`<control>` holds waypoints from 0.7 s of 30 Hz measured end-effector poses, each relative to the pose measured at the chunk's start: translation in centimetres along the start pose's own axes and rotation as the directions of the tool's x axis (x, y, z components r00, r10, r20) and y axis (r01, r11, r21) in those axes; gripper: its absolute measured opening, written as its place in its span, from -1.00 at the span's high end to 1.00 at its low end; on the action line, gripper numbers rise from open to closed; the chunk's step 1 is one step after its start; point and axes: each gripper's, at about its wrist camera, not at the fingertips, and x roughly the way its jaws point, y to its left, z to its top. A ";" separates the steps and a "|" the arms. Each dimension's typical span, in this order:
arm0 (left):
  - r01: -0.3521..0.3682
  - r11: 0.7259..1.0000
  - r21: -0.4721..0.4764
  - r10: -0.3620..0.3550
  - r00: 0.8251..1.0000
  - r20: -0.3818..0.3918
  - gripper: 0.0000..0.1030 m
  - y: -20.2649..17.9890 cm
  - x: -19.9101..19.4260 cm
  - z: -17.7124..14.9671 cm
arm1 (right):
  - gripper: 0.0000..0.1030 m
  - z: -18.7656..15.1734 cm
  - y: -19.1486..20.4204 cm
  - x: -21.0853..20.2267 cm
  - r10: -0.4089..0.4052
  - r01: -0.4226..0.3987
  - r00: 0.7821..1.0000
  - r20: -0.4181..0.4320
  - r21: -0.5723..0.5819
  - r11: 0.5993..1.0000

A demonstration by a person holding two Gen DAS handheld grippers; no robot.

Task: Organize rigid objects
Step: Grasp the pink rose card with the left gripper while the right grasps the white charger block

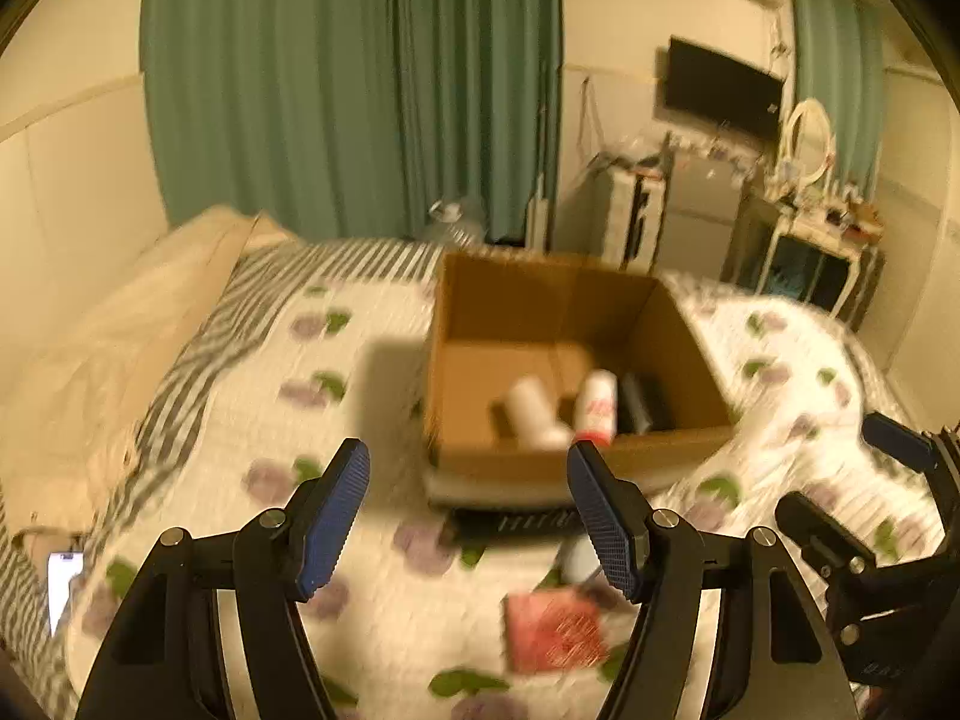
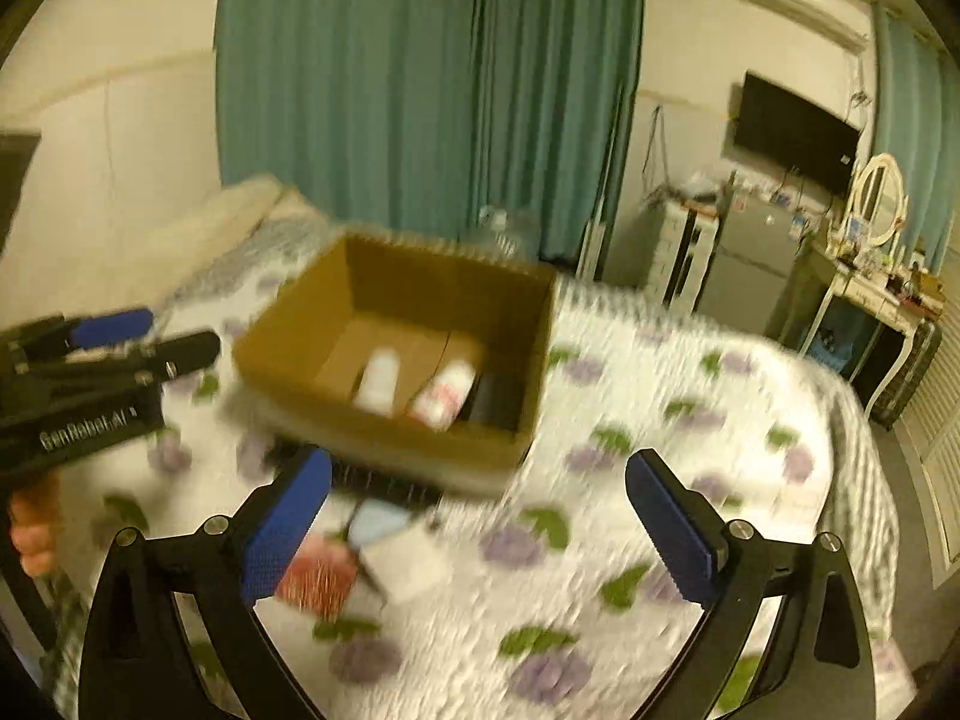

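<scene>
Floral bed (image 1: 384, 630) carries your brown cardboard box (image 1: 540, 462), two white bottles (image 1: 534, 414) inside; both hand-held grippers, left hand-held gripper (image 1: 468, 516) and right hand-held gripper (image 2: 480, 528), gape released, red packet (image 1: 555, 630) at 6 o'clock.

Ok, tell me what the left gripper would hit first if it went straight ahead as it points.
Probably the near wall of the cardboard box: it sits between the open left gripper fingers. Blur makes depth uncertain.
</scene>
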 end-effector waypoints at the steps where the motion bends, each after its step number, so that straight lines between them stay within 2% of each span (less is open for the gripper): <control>1: -0.008 1.000 0.003 0.008 1.000 -0.012 -0.38 0.3 0.5 -1.0 | -0.92 -1.0 0.3 1.0 0.004 -0.004 1.000 -0.030 0.003 1.000; 5: -0.021 1.000 -0.009 0.021 0.998 -0.066 -0.38 1.1 2.5 -3.8 | -0.92 -3.5 1.4 4.8 0.028 -0.029 0.990 -0.135 -0.006 1.000; 10: -0.031 0.999 0.013 0.033 0.987 -0.160 -0.38 1.5 5.8 -6.4 | -0.92 -5.5 2.2 9.3 0.048 -0.053 0.966 -0.255 -0.010 0.999; 18: -0.032 0.999 0.036 0.039 0.973 -0.229 -0.38 1.5 7.7 -7.8 | -0.92 -6.0 3.0 13.8 0.083 -0.089 0.935 -0.346 -0.002 0.996; 21: -0.027 0.998 0.050 0.038 0.969 -0.243 -0.38 1.1 7.8 -8.1 | -0.82 -6.2 3.2 15.0 0.091 -0.096 0.928 -0.360 0.004 0.995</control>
